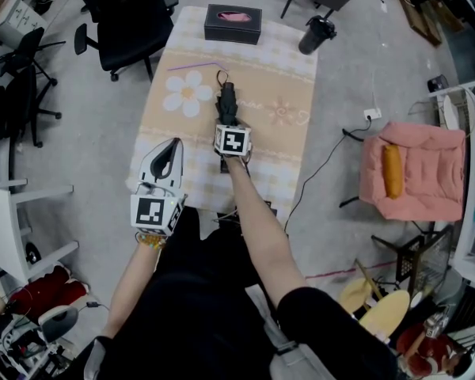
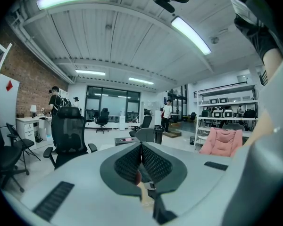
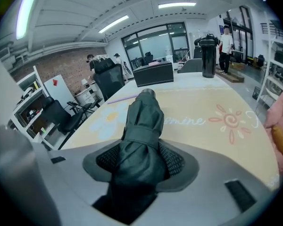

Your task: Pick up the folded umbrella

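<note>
Left tool (image 1: 172, 150): nearest the person, at the near left edge of the surface; jaws clenched together with nothing between them, pointing out across the room.
Right tool (image 1: 226, 117): farther in, over the middle of the surface at the end of an outstretched bare arm; angled downward, its pads closed against both sides of the folded umbrella.
Folded umbrella (image 1: 225, 97): dark, wrapped by its strap; near end between the right tool's jaws, body reaching away toward the far edge, a cord loop at its far tip. Whether it rests on the cloth cannot be told.
Surface (image 1: 289, 81): cloth in pale beige check, with a white daisy left of the umbrella and a sun motif to its right.
Purple stick (image 1: 194, 66): lying beyond the daisy, apart from the umbrella.
Black box (image 1: 233, 24): at the far edge, a pink item on top.
Dark flask (image 1: 317, 35): upright at the far right corner.
Pink chair (image 1: 416, 172): on the floor, well to the right.
</note>
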A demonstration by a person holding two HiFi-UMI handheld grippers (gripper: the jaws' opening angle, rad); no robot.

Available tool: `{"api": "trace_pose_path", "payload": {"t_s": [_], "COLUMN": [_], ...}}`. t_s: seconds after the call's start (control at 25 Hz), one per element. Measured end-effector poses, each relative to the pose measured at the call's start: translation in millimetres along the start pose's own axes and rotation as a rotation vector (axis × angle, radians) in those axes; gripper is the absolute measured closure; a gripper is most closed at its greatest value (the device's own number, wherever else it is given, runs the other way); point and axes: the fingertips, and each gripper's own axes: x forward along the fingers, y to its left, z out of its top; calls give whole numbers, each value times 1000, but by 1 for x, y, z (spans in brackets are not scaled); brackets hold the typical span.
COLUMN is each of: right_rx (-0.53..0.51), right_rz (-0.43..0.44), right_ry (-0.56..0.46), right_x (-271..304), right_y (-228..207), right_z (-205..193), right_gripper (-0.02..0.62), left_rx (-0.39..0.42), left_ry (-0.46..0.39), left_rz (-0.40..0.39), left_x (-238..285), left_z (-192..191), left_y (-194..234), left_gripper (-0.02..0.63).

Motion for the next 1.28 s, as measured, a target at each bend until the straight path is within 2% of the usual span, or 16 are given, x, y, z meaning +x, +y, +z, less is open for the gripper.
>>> {"api": "trace_pose_path", "payload": {"t_s": [0.4, 0.76, 1.0, 1.28], "right_rx": [-24, -34, -29, -60], "right_rz": [34, 78, 111, 155], "right_ry": [-71, -85, -136, -194], "right_x": [-22, -41, -57, -77], "right_y": [0, -9, -10, -5], "right_z": [25, 30, 49, 68], "right_gripper": [376, 376, 376, 376], "left_rx": [7, 7, -13, 7], "left_ry": [0, -15, -34, -49], "left_rz": [-17, -38, -60, -73], "left_x": [4, 10, 18, 21], "left_z": [2, 4, 15, 12], "left_y": [-11, -23, -31, -36], "left_gripper": [592, 592, 592, 592]}}
